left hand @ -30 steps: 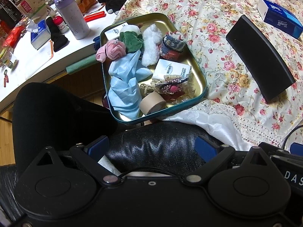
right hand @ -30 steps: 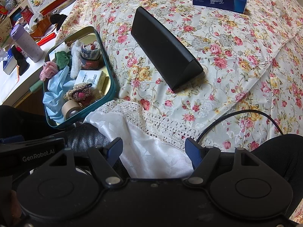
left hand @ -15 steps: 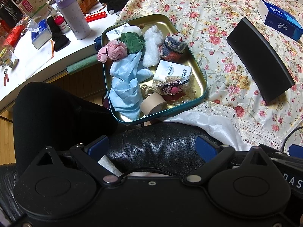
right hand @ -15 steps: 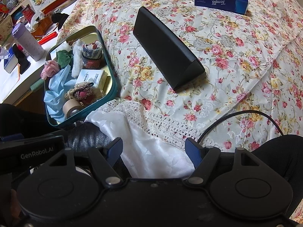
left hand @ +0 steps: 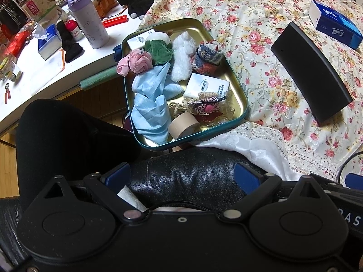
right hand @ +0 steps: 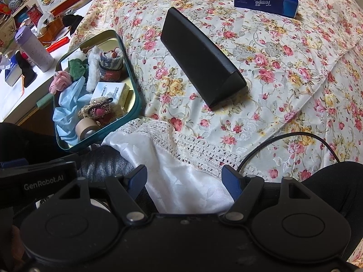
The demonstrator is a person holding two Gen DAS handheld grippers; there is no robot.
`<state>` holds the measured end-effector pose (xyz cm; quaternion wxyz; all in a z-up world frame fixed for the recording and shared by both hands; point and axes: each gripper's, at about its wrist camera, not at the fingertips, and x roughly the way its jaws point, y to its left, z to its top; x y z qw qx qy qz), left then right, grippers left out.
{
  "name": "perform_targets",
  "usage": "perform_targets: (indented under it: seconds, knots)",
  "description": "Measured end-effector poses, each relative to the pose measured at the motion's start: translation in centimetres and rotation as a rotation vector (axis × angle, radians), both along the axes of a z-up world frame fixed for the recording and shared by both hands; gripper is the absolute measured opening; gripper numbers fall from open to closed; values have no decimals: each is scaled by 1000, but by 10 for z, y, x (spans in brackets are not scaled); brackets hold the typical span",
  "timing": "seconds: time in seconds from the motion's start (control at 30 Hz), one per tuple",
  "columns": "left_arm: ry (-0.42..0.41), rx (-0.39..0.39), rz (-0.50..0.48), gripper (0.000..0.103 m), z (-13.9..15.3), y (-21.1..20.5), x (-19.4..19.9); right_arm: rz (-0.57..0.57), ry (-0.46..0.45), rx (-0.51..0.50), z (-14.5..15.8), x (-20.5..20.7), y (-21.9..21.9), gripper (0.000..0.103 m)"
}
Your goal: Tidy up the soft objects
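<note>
Nothing is moving since a second ago. The left gripper (left hand: 182, 175) and right gripper (right hand: 184, 178) are hanging open and empty above a dark lap. Beyond, soft cloth pieces are sitting in the teal-rimmed gold metal tray (left hand: 237, 83), on the floral-covered bed (right hand: 272, 72).

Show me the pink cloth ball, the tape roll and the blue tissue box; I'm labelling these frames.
pink cloth ball (left hand: 137, 62), left wrist view, its rounded top.
tape roll (left hand: 182, 125), left wrist view, its side.
blue tissue box (right hand: 265, 0), right wrist view, its front face.

Tin (left hand: 240, 88): on bed edge, holds socks, mask, tape
Case (left hand: 310, 72): right of tin
Tissue box (left hand: 335, 27): behind case
Bottle (left hand: 88, 20): left of tin
</note>
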<state>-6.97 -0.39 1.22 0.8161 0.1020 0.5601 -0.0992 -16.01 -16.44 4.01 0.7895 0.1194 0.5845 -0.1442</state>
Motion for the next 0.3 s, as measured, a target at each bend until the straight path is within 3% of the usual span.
perform_targets:
  seconds: [0.3]
  knots:
    - [-13,4,0,96,2,0,-1,-1,0,1,0,0,0,71]
